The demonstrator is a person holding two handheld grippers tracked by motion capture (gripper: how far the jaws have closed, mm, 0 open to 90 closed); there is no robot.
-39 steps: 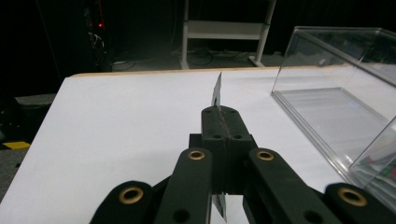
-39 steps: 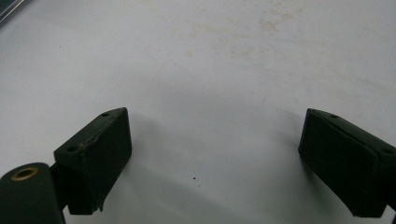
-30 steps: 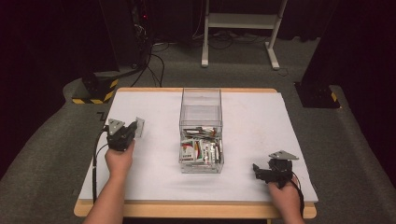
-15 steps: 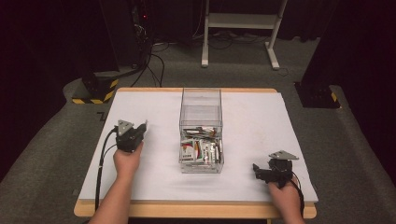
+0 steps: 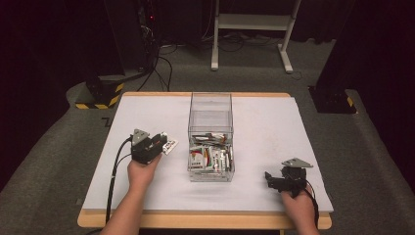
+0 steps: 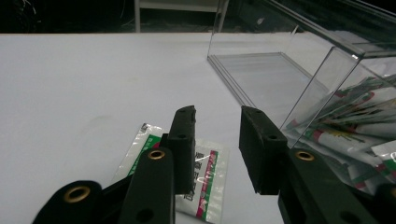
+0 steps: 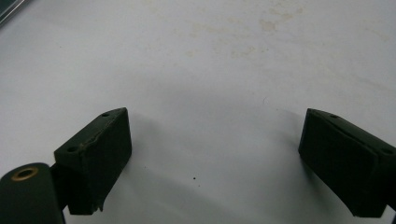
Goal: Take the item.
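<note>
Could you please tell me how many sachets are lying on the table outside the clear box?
1. The sachet lies flat on the white table, under the left gripper and just left of the clear box. Others sit inside the box.

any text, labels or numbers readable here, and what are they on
Nothing can be read for certain.
Packet on the table under the left gripper: printed characters beside green and red stripes, too blurred to read.
Packets in the clear box: print too small to read.
Floor mark left of the table: "Z"-like shape, partly cut off, uncertain.
</note>
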